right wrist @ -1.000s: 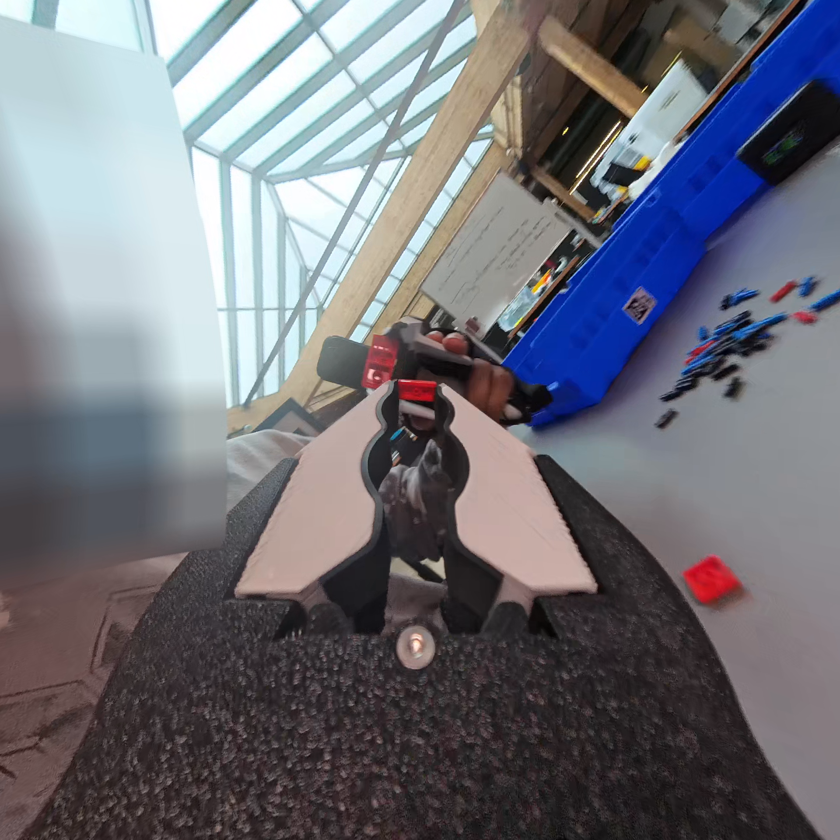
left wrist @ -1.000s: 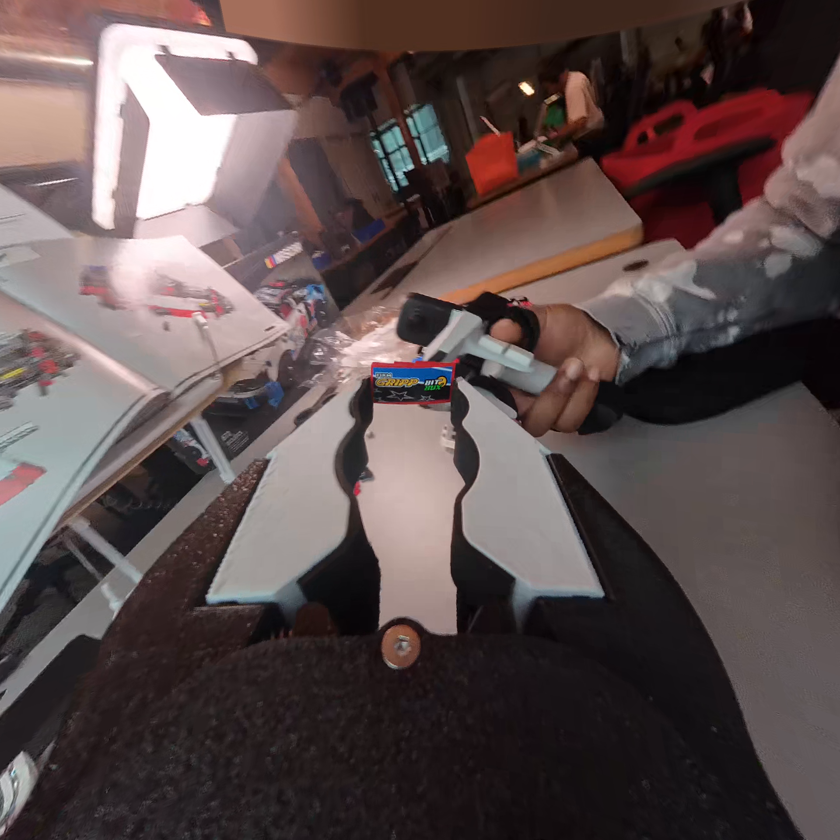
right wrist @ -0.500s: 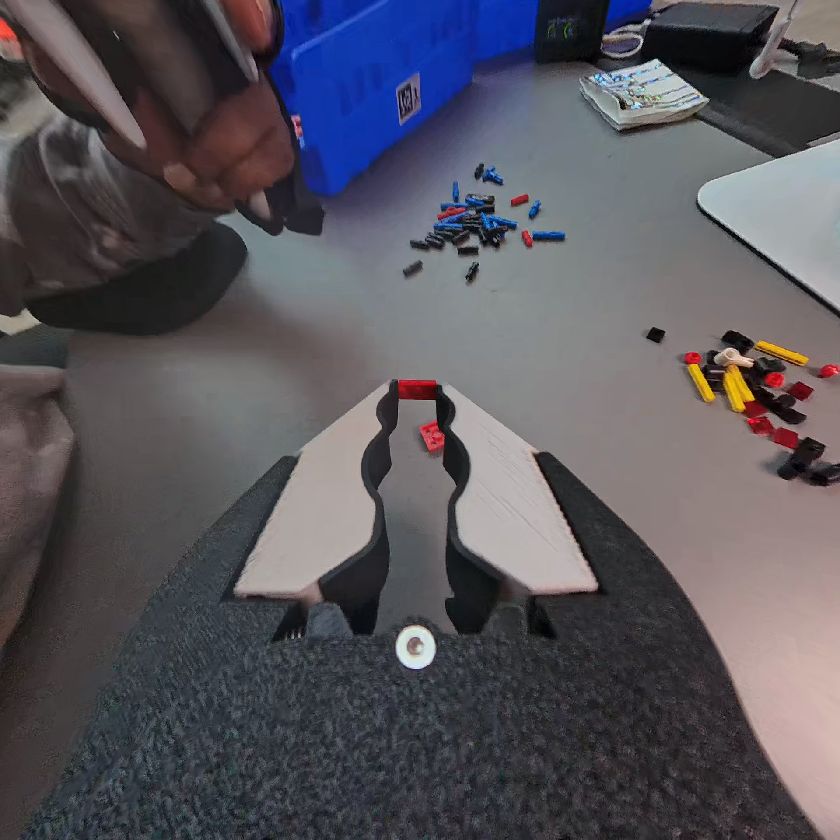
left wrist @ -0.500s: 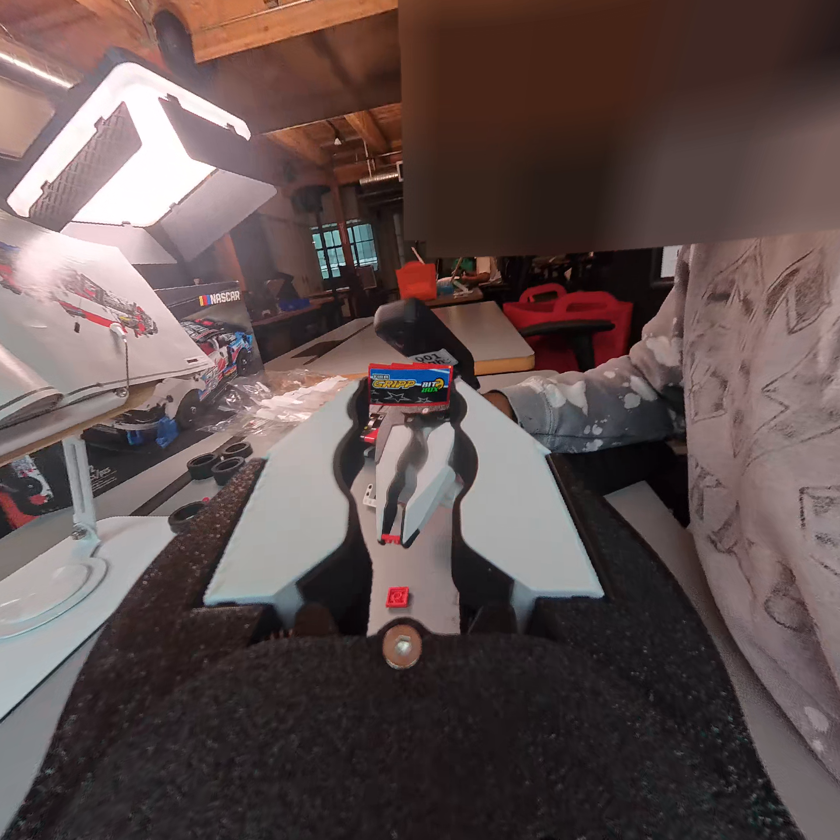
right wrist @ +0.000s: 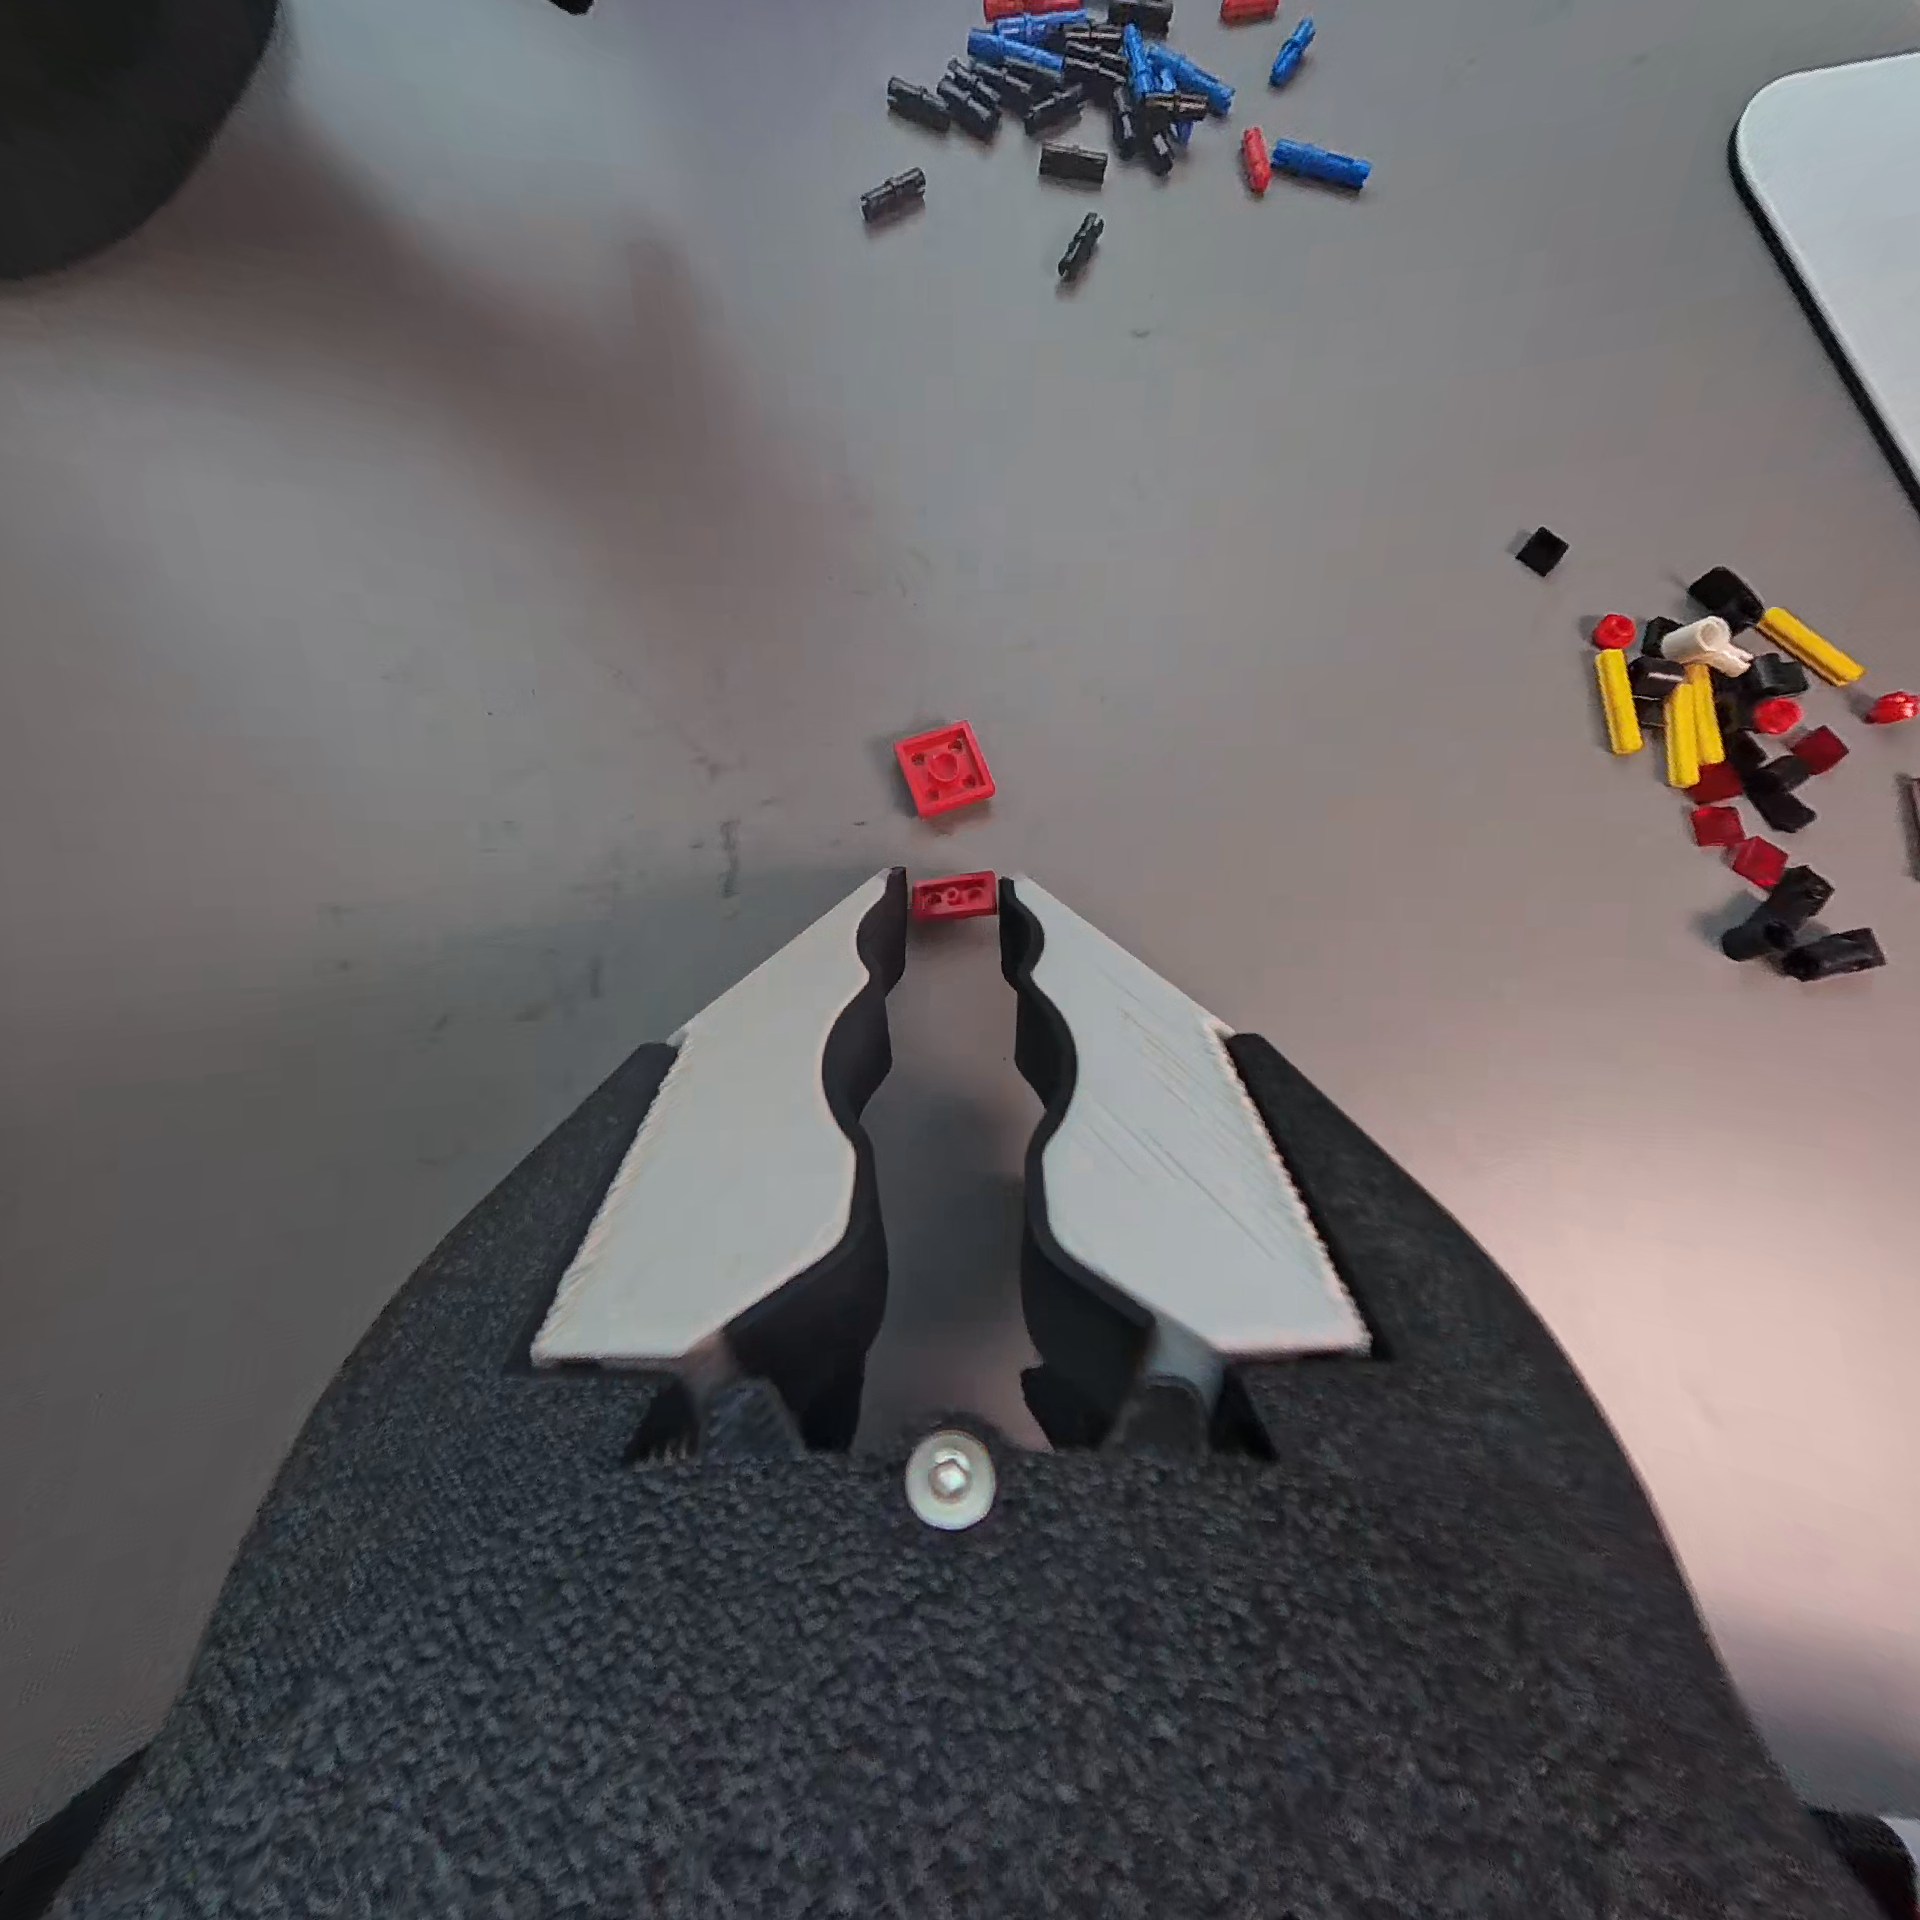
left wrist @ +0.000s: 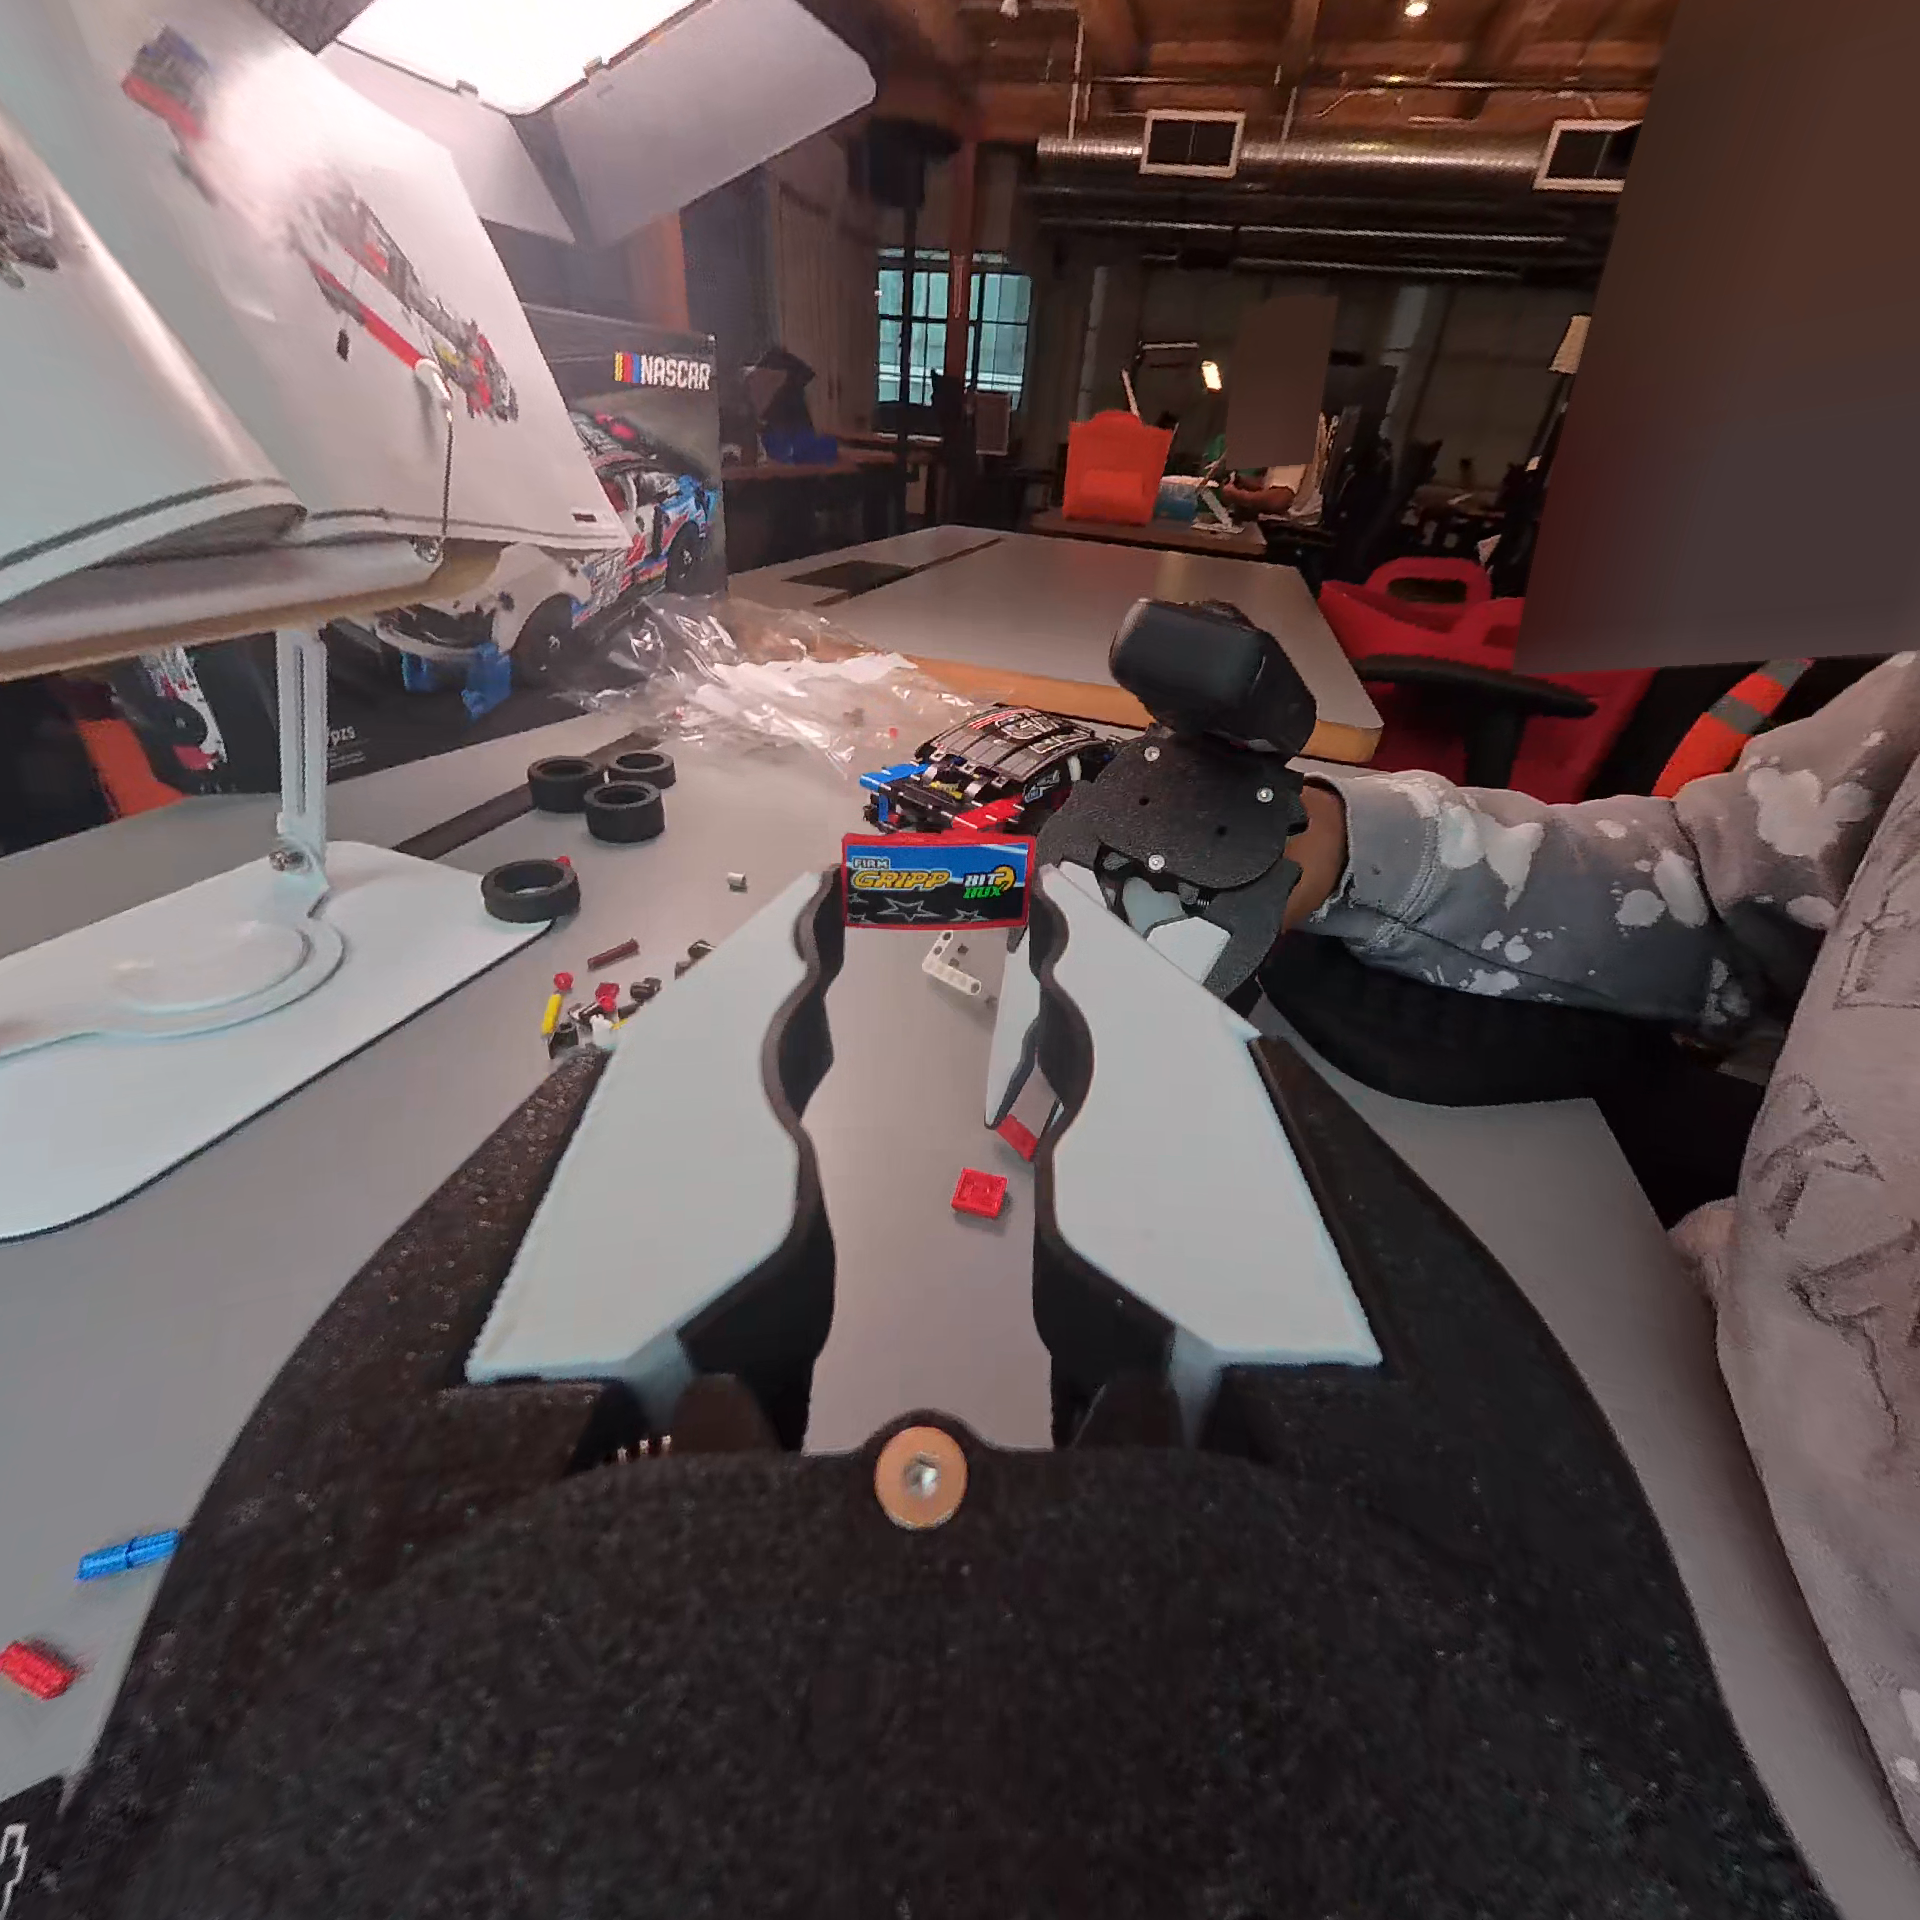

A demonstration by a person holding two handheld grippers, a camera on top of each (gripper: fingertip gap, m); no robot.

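Only the right wrist view shows the right gripper (right wrist: 953, 896) pinching a small red plate (right wrist: 954, 896) just short of the square red plate (right wrist: 943, 769), while the left gripper (left wrist: 937, 883) clamps a printed red tile (left wrist: 937, 881).

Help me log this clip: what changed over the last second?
The right gripper swung down from facing the skylight to just above the table, near the square red plate. It stays shut on a small red plate. The left gripper levelled out, still clamping its printed tile.

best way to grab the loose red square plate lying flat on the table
The red square plate lies flat, underside up. Come straight down and pinch two opposite thin edges; it sits slightly turned, so turn the fingers to match. The right gripper is nearest but already shut on a small red plate.
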